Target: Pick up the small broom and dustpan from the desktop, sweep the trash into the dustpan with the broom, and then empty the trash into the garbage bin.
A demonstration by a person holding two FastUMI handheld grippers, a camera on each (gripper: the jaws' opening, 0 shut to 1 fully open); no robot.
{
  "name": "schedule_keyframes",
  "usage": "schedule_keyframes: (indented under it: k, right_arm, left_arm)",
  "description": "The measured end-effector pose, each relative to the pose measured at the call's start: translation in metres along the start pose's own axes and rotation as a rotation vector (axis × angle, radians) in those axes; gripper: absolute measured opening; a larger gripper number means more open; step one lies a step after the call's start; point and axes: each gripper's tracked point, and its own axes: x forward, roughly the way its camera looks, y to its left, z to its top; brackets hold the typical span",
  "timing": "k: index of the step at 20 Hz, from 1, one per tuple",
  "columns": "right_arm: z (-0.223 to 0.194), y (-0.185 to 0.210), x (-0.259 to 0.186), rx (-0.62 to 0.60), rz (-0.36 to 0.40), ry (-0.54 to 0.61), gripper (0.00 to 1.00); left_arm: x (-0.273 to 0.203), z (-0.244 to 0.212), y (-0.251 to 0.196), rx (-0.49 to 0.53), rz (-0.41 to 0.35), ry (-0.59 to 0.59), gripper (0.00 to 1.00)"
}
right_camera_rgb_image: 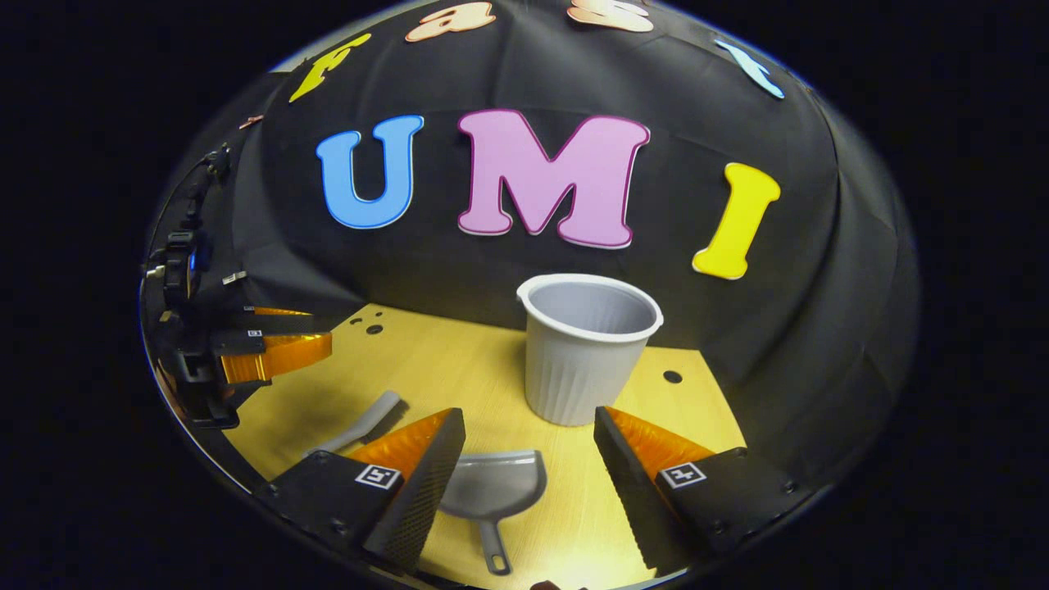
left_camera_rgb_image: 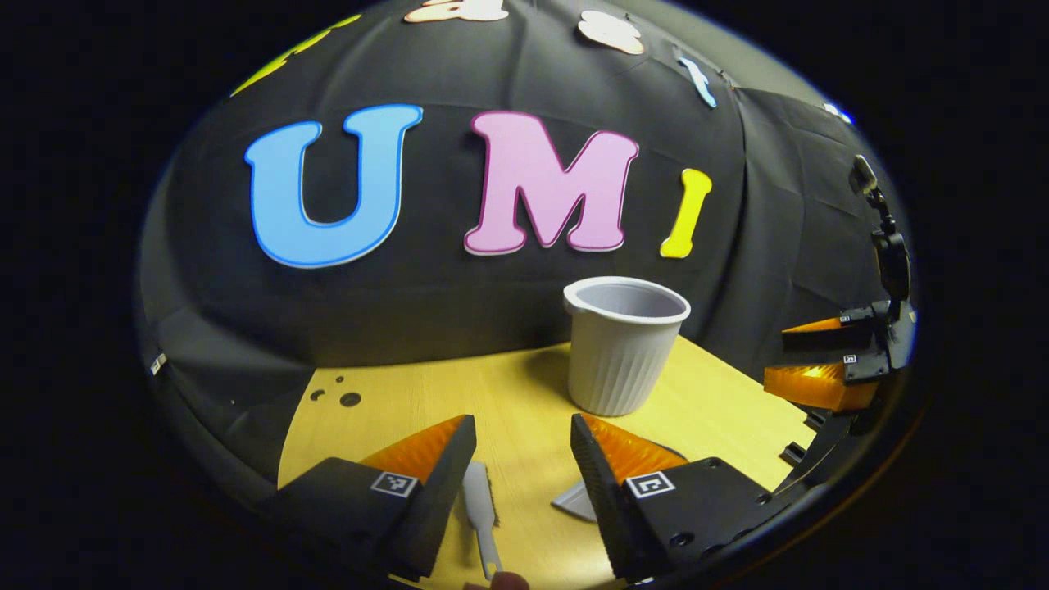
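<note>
Left gripper (left_camera_rgb_image: 523,459) and right gripper (right_camera_rgb_image: 529,455) both hover with jaws wide apart, empty. Broom (left_camera_rgb_image: 482,508) lies on the desk (left_camera_rgb_image: 508,393) between the left fingers; dustpan (right_camera_rgb_image: 492,492) between the right fingers. Bin (right_camera_rgb_image: 586,348) stands upright behind them

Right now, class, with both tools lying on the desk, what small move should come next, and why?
Probably lower the left hand-held gripper onto the broom handle. Its fingers are open with the broom lying flat between them, not yet gripped. The dustpan likewise lies untouched between the open right hand-held gripper, near the bin.
</note>
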Motion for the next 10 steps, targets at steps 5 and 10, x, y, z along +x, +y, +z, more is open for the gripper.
schedule_keyframes:
  k: [5,10]
  right_arm:
    - [0.031,0.0,-0.01,-0.024,-0.06,-0.112,0.98]
    - [0.043,0.0,-0.009,0.02,-0.058,-0.15,0.98]
  left_arm:
    - [-0.009,0.029,-0.013,0.024,-0.001,-0.096,0.9]
    - [-0.008,0.042,-0.012,0.026,0.012,-0.104,0.9]
